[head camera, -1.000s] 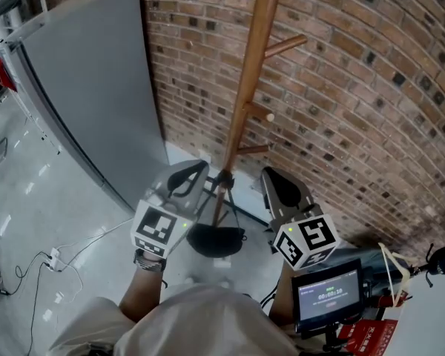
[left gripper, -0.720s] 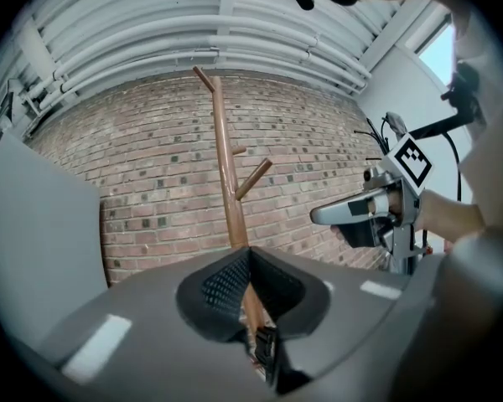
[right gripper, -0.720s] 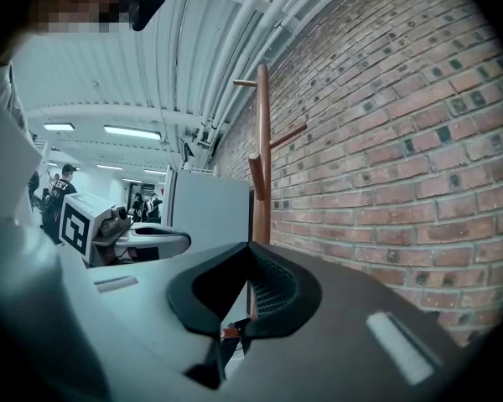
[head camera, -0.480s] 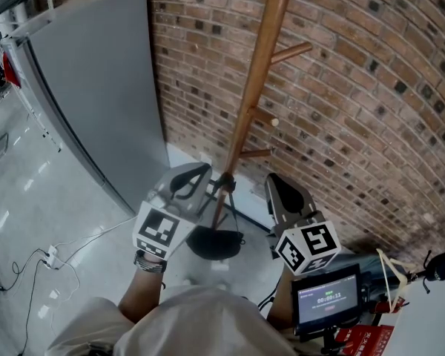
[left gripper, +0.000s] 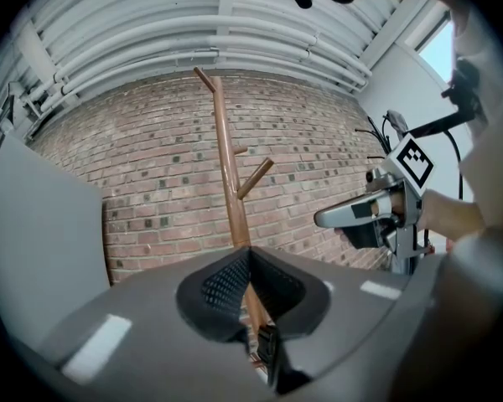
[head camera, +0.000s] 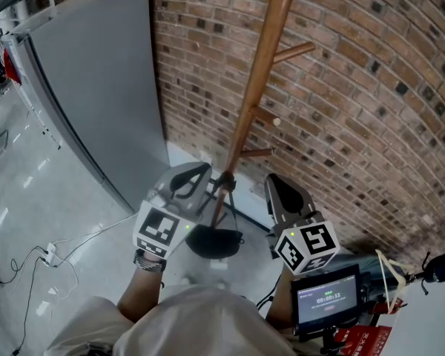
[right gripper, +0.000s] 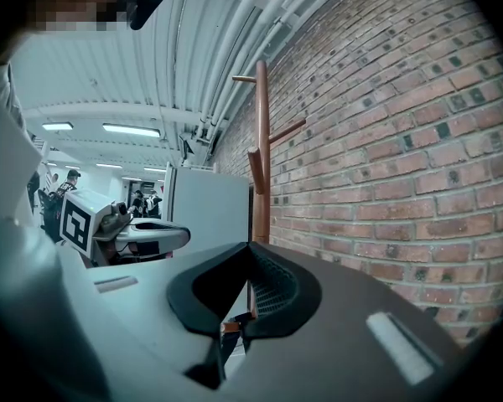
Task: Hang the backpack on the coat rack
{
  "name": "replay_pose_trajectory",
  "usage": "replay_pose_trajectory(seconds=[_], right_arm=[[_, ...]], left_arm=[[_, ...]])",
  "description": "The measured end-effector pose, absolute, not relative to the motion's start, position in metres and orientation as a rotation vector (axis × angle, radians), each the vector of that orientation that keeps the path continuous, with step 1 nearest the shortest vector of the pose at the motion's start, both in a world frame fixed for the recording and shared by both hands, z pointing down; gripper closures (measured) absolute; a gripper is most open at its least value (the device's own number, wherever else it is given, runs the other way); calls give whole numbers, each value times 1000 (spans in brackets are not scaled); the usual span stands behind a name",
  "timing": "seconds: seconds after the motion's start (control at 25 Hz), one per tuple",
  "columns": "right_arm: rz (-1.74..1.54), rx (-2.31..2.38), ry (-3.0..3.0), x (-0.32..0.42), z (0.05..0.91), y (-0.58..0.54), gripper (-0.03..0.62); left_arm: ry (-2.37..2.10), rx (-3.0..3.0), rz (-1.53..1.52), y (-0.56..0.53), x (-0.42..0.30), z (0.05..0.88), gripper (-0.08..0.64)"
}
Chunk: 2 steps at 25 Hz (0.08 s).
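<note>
A tall wooden coat rack (head camera: 252, 95) with short pegs (head camera: 291, 50) stands against the brick wall (head camera: 371, 110). At its foot lies a black rounded shape (head camera: 215, 241), with thin dark lines running up to a black collar (head camera: 224, 179) on the pole. I cannot tell whether that shape is the rack's base or a bag. My left gripper (head camera: 200, 172) is level just left of the pole, its jaws shut with nothing held. My right gripper (head camera: 271, 182) is just right of the pole, also shut and empty. The pole (left gripper: 230, 191) stands beyond the left gripper (left gripper: 250, 254) and beside the right gripper (right gripper: 251, 249).
A grey panel (head camera: 96, 87) leans along the wall at the left. Cables and a power strip (head camera: 52, 256) lie on the pale floor. A small lit screen (head camera: 326, 295) on a stand sits at the lower right. People (right gripper: 67, 182) stand far off down the room.
The head view has shifted slightly, so the rack sits a little further right in the picture. Both grippers keep their places and stay shut.
</note>
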State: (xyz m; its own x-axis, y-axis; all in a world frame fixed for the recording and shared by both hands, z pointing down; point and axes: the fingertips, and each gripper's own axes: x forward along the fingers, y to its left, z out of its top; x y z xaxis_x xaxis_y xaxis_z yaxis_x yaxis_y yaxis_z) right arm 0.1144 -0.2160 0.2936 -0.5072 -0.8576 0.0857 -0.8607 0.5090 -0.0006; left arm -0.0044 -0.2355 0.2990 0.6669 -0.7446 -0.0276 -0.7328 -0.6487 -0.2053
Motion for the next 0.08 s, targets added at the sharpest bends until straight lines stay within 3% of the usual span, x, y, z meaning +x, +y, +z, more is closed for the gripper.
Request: replay_pose_trajectory(seconds=[0.08], right_arm=[[70,1513,-2663,113,295,-216,592]], left_arm=[[1203,-2685,-82,-235,-5,300,559]])
